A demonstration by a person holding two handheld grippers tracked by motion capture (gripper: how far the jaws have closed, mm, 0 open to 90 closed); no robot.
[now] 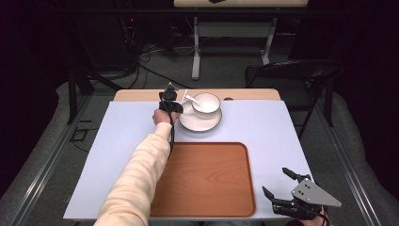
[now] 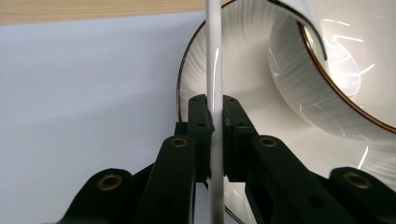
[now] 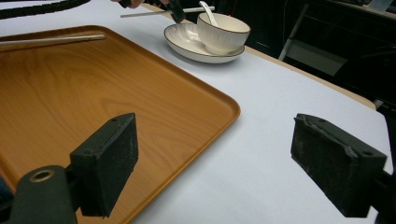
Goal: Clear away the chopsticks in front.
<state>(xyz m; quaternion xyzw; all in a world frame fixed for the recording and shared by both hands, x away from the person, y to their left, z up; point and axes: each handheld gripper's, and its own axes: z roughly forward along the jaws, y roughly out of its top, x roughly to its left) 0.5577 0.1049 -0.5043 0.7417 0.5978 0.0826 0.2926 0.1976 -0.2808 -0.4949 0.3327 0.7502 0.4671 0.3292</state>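
Note:
A white bowl (image 1: 206,104) with a white spoon (image 1: 190,99) in it stands on a white plate (image 1: 200,123) at the far middle of the table. My left gripper (image 1: 170,100) sits just left of the plate, shut on a thin white stick (image 2: 214,46) that runs straight up between its jaws; the plate (image 2: 243,70) and bowl (image 2: 327,79) lie just beyond to the right. A second pale stick (image 3: 51,41) lies on the wooden tray (image 3: 93,93). My right gripper (image 1: 275,181) hovers open at the near right, off the tray's corner, with nothing between its pads (image 3: 107,163).
The wooden tray (image 1: 207,181) fills the near middle of the pale blue table cover (image 1: 263,127). A person's cream sleeve (image 1: 141,174) crosses the tray's left side. A black folding chair (image 1: 296,73) stands beyond the table's far right corner.

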